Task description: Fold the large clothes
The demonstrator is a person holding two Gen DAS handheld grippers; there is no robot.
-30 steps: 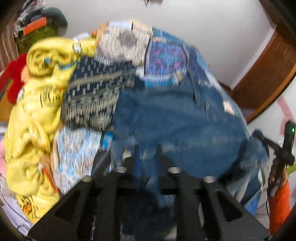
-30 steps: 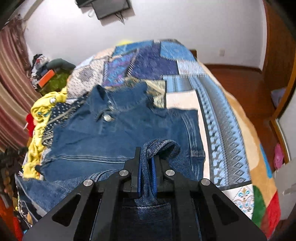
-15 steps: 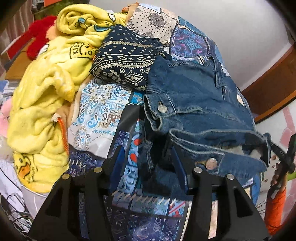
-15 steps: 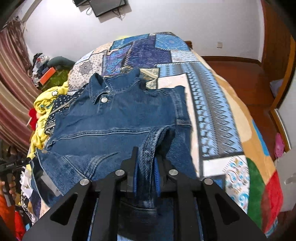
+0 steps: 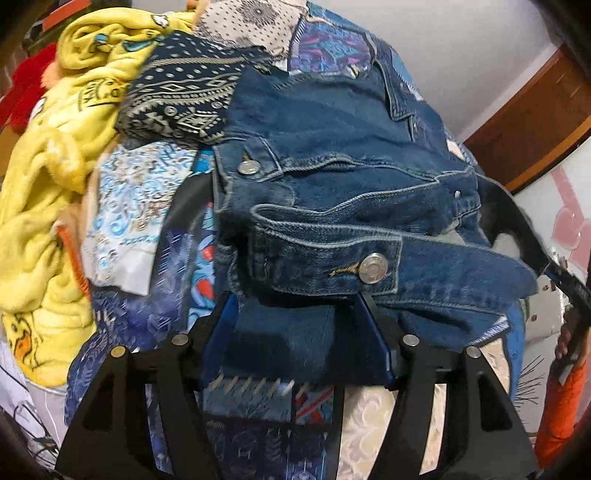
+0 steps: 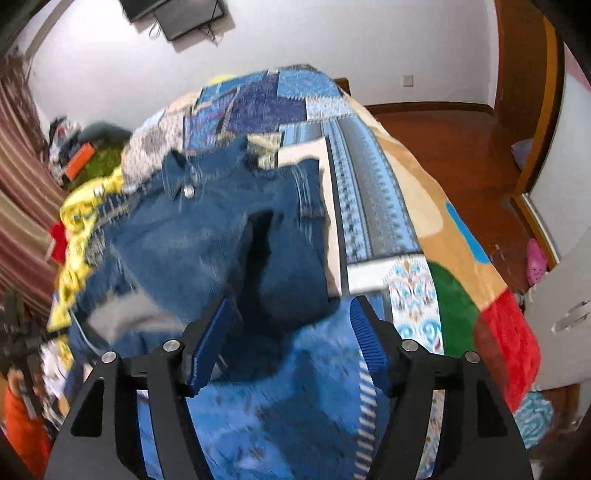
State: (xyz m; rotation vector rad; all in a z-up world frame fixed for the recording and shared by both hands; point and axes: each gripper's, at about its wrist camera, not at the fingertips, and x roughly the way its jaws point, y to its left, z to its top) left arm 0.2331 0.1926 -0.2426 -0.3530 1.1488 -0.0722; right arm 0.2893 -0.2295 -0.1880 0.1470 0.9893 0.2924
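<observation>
Patchwork bedspread (image 6: 373, 192) under denim jacket (image 5: 332, 177); wooden floor (image 6: 461, 147) at two o'clock. My left gripper (image 5: 299, 332), right gripper (image 6: 291, 332): jaws just opening, spread, denim loose between.

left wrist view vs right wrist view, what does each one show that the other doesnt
Only the left wrist view shows the denim jacket's cuff button up close, the navy patterned cloth and the left gripper, jaws apart with denim between them.

Only the right wrist view shows the wall screen, the wooden floor and the right gripper, jaws apart.

Both show the denim jacket, the yellow blanket and the patchwork bedcover.
</observation>
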